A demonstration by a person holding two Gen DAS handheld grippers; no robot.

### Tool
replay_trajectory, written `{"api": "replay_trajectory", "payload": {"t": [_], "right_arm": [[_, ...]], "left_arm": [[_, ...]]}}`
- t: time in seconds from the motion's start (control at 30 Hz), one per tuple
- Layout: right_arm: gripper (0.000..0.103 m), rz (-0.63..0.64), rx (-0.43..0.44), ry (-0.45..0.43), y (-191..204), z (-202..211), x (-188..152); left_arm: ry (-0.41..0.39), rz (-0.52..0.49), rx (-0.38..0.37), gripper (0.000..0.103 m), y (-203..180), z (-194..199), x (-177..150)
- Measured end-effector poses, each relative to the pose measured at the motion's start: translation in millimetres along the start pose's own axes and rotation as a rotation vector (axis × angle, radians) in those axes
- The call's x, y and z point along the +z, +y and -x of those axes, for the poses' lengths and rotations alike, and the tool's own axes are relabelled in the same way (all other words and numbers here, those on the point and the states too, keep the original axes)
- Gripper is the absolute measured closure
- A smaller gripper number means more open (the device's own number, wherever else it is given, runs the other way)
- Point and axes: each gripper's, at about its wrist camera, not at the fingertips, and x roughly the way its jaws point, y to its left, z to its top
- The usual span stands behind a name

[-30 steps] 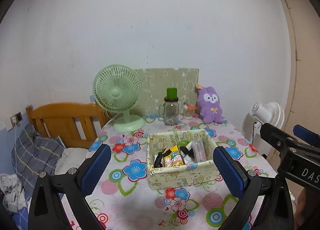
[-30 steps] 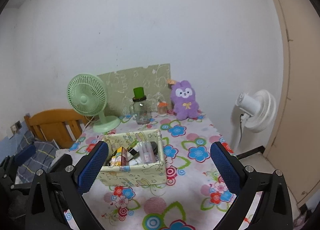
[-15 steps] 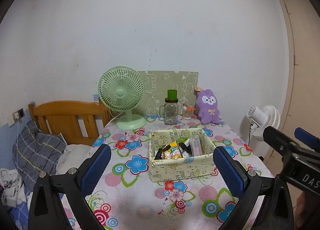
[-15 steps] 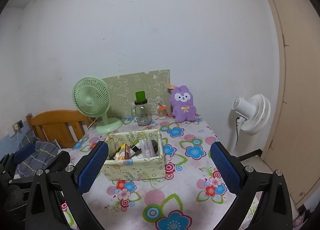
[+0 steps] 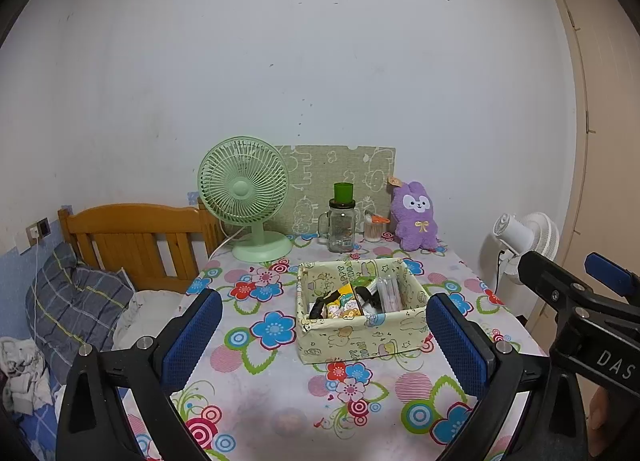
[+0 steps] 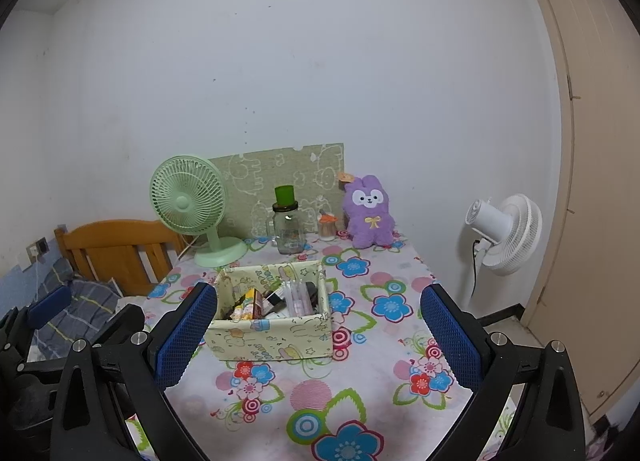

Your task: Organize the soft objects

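A purple plush bunny (image 5: 416, 217) sits upright at the back right of the flowered table, against the wall; it also shows in the right wrist view (image 6: 370, 213). A pale green fabric box (image 5: 360, 335) with small items stands mid-table, also in the right wrist view (image 6: 272, 335). My left gripper (image 5: 324, 335) is open and empty, held near the table's front edge, well short of the box. My right gripper (image 6: 318, 335) is open and empty, likewise back from the box. The right gripper's body shows at the right of the left wrist view (image 5: 580, 301).
A green desk fan (image 5: 250, 197), a glass jar with green lid (image 5: 342, 221) and a small toothpick pot (image 5: 374, 229) stand along the back. A white floor fan (image 6: 504, 233) stands right of the table, a wooden bed headboard (image 5: 136, 237) to the left.
Both grippers have drawn back and risen away from the table, so the box and plush look smaller and farther. Both stay open.
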Motion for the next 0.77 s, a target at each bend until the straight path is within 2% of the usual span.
{"api": "replay_trajectory", "payload": {"t": [0.77], "right_arm": [[0.000,-0.029,-0.030,0.017,-5.6,-6.3,-1.0]], "left_arm": [[0.014,0.009,0.001,0.000,4.4,-5.9,0.4]]}}
